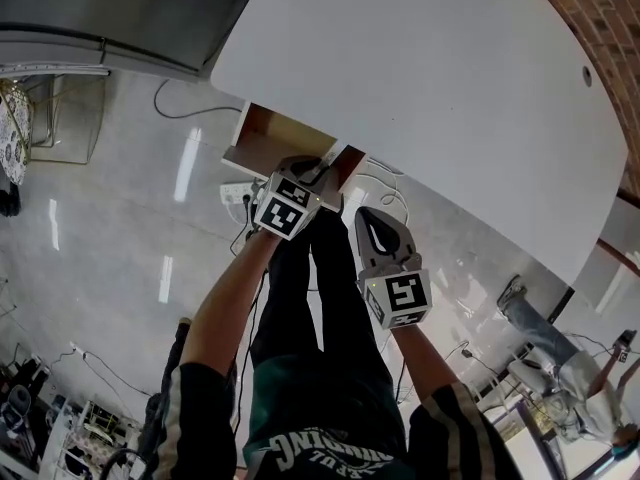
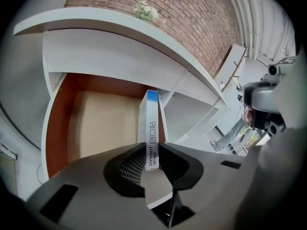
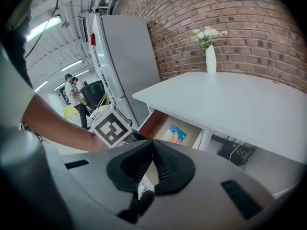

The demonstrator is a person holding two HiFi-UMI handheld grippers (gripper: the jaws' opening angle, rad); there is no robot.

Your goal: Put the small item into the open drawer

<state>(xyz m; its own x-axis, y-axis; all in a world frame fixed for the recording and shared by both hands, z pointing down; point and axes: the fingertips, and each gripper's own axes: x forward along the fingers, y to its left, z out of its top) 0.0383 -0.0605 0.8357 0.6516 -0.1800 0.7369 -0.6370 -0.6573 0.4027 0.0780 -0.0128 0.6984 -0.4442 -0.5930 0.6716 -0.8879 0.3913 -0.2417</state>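
Our left gripper point(image 2: 152, 148) pinches one thin white-and-blue box point(image 2: 150, 126) in front of one open brown wooden drawer point(image 2: 56, 123). Our right gripper point(image 3: 152, 148) has its jaws together, empty.

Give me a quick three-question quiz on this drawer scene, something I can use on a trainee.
1. True or false: the left claw is shut on the small box.
2. The right claw is: A) shut and empty; B) wide open; C) shut on the small box.
3. Fill in: the small box is held over the ____ drawer.

Key: 1 true. 2 A. 3 open.
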